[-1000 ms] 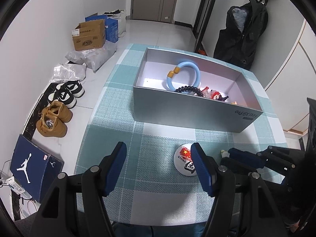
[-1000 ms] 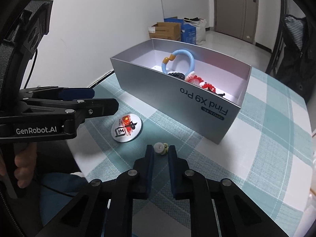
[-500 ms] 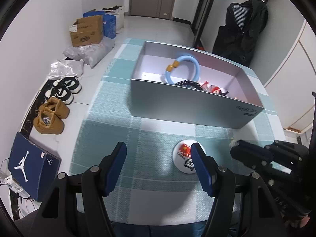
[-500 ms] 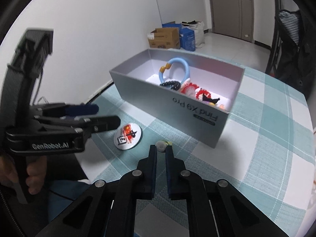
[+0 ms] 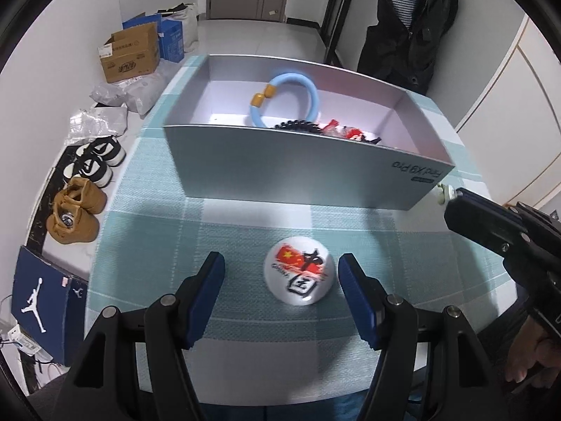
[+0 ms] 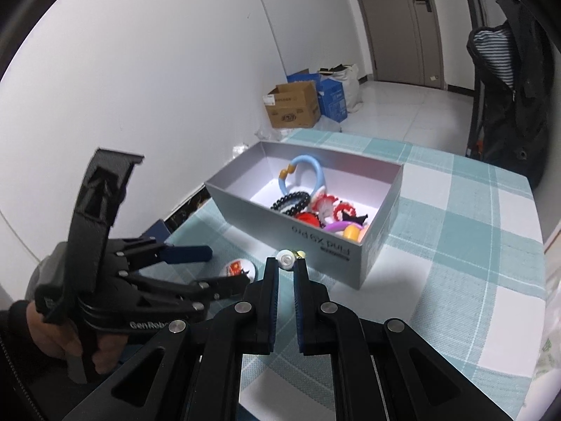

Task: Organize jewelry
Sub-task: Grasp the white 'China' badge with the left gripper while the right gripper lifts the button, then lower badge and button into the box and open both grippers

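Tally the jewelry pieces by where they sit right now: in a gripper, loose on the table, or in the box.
In right gripper: 1, pearl earring
Loose on table: 1, round badge
In box: cluttered, cannot count; blue bangle and black bead bracelet visible
Total outside box: 2

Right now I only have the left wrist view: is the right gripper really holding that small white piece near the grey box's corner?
Observer: Yes. The right gripper is shut on the small white round stud, pinched at its fingertips.
Operator: What hides behind the near wall of the grey cardboard box?
Observer: A purple curved piece and a yellow-orange bead lie in that corner.
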A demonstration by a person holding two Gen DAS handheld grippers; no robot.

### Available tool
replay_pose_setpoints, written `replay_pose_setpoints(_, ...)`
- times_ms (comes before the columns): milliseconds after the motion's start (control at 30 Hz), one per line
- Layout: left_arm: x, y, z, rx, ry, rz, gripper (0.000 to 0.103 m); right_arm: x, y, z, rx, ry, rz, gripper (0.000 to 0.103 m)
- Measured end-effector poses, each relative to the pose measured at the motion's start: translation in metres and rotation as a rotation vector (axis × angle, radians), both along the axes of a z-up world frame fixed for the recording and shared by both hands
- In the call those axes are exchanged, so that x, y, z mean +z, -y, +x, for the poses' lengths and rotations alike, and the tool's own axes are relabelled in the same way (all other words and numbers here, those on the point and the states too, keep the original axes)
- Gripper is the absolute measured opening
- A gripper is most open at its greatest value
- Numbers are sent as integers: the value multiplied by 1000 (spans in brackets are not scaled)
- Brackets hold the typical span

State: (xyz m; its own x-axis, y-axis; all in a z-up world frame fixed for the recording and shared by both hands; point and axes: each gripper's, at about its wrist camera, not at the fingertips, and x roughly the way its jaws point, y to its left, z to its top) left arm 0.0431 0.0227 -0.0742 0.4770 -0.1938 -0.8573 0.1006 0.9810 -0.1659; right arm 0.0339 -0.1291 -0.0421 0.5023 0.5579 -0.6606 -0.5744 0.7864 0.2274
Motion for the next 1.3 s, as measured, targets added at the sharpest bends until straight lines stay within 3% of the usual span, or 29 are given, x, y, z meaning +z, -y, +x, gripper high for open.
replay_pose_setpoints(67, 0, 3, 0, -15, 1, -5, 62, 3, 2, -1, -6, 6, 5, 7)
replay_pose_setpoints(333, -4, 16, -5, -63, 27, 121, 62, 10, 9, 2, -30, 21, 36, 7)
replay_pose_setpoints(400, -3, 18, -6, -67, 30, 142, 54, 12, 10, 1, -35, 21, 37, 7)
replay_pose_setpoints(433, -3, 18, -6, -75, 33, 139, 43, 12, 11, 1, -36, 22, 37, 7)
replay_pose_setpoints(467, -1, 18, -6, -82, 35, 135, 38, 12, 12, 0, -37, 22, 38, 7)
replay_pose_setpoints(733, 2, 15, -1, -71, 32, 95, 38, 16, 16, 3, -53, 26, 58, 7)
replay_pose_setpoints(1067, 44, 12, -8, -52, 212, 9, 38, 24, 16, 13, -49, 25, 110, 7)
replay_pose_setpoints(1300, 55, 10, 9, -54, 264, -36, 38, 27, 14, 29, -48, 16, 145, 7)
